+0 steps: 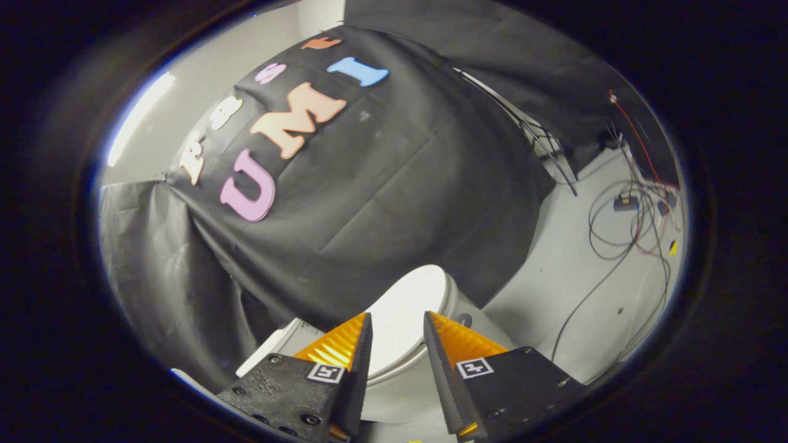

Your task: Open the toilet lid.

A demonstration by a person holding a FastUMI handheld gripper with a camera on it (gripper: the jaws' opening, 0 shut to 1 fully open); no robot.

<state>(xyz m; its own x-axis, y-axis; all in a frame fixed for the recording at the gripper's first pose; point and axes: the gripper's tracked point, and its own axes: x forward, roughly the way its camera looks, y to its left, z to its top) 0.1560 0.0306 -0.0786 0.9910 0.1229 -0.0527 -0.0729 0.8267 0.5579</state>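
Note:
A white toilet stands against the black cloth wall, with its lid (pixel 407 307) lying down flat on the seat. Its white tank (pixel 278 346) shows beside the left finger. My gripper (pixel 398 317) hovers above the toilet, open, with nothing between its fingers. The lid's surface shows through the gap between the fingertips and reaches a little beyond them. Neither finger touches the lid as far as I can see. The bowl's front rim (pixel 452 295) curves just ahead of the right fingertip.
Black cloth (pixel 369 203) hangs close behind the toilet. To the right lies pale grey floor (pixel 572 289) with several loose black and red cables (pixel 622 227) and a small black box (pixel 625 203). A bright ceiling light strip (pixel 138 114) glows far left.

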